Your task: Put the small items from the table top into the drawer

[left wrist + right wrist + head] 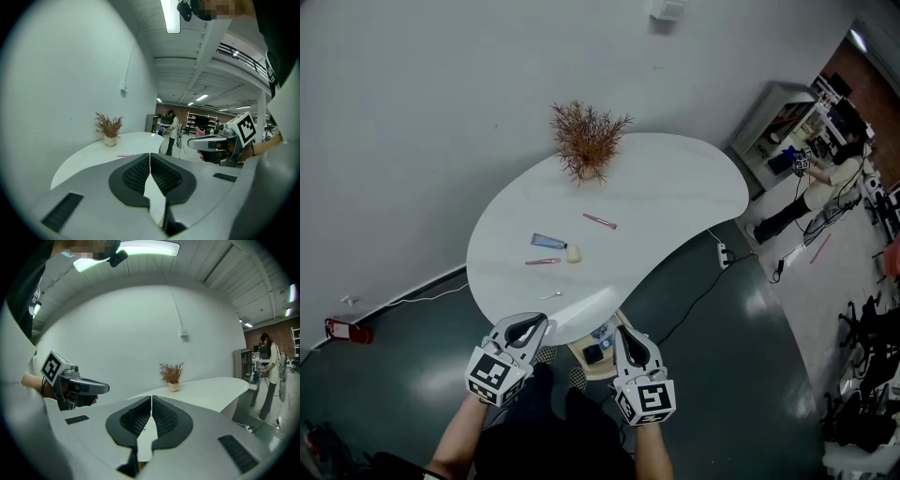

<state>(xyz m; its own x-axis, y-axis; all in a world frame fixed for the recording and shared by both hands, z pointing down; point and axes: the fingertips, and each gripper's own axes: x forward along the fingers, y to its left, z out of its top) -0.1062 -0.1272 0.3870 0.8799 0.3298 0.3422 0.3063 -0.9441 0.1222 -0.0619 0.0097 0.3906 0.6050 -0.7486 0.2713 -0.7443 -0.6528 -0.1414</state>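
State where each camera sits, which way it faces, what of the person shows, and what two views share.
Head view: on the person's head, facing steeply down at the table; forearms, left gripper and right gripper show.
Left gripper view: on the left gripper, looking along its shut jaws across the table; right gripper at right.
Right gripper view: on the right gripper, looking along its shut jaws; left gripper at left.
Shared: both gripper views show the plant.

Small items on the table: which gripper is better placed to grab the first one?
Left, probably: the left gripper is nearest the small silver piece, and the tube lies on its side too. The right gripper is farther off. Both are shut, empty.
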